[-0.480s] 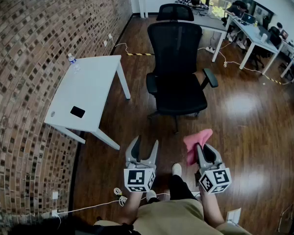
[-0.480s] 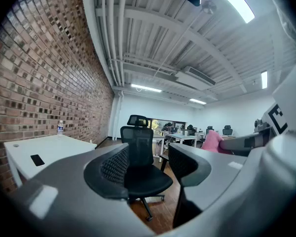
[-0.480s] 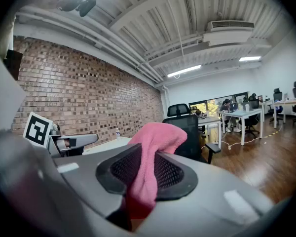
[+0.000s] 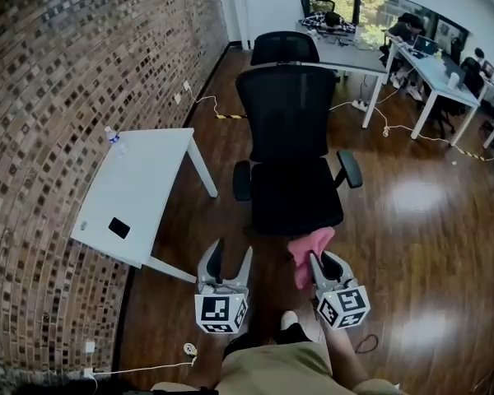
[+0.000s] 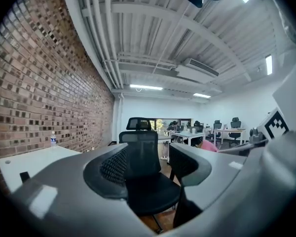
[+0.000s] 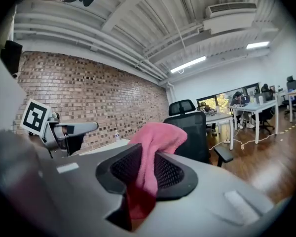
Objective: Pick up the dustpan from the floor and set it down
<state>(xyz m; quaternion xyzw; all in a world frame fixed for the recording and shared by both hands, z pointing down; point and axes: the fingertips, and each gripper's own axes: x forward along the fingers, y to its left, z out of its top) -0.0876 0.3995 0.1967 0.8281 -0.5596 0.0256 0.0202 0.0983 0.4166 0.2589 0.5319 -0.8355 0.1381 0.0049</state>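
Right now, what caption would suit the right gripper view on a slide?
Right gripper shut on a soft pink cloth, pointing toward a black mesh-backed office chair.

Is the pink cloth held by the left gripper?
No, the pink cloth is clamped between the jaws of the right gripper; the left gripper holds nothing.

The dark wooden floor (image 4: pixel 412 245) is carrying a black office chair (image 4: pixel 292 179). Left of the chair, a white table (image 4: pixel 148 171) is standing, bearing a water bottle (image 4: pixel 111 137) at its far corner and a flat black device (image 4: pixel 119 227) at its near end.
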